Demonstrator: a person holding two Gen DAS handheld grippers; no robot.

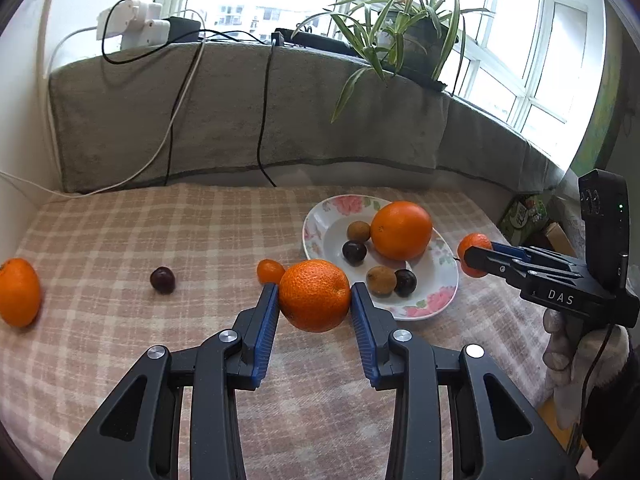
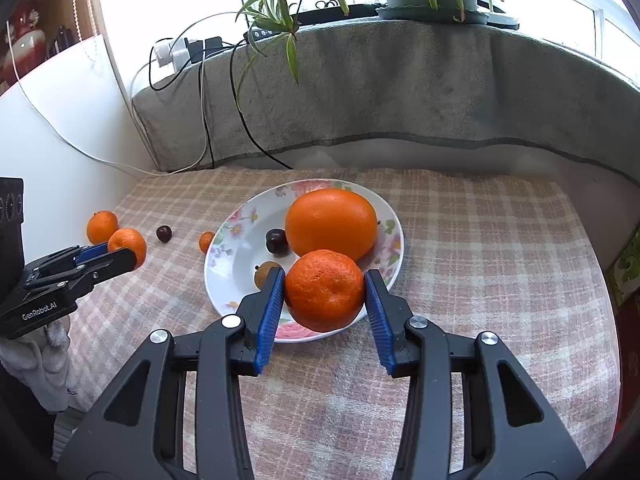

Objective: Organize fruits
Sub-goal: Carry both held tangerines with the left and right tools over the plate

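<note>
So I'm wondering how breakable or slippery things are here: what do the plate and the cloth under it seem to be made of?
The plate looks like glazed ceramic or porcelain: glossy white with printed pink flowers and light reflecting off it; melamine can't be ruled out. The cloth looks like a soft woven or fleecy blanket: matte, slightly fuzzy, in a pink and beige check.

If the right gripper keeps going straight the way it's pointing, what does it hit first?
Probably the floral plate: the right gripper, shut on a tangerine, points down at its near rim, before the big orange.

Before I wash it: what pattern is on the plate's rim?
Pink flowers on the white plate, best in the right wrist view.
</note>
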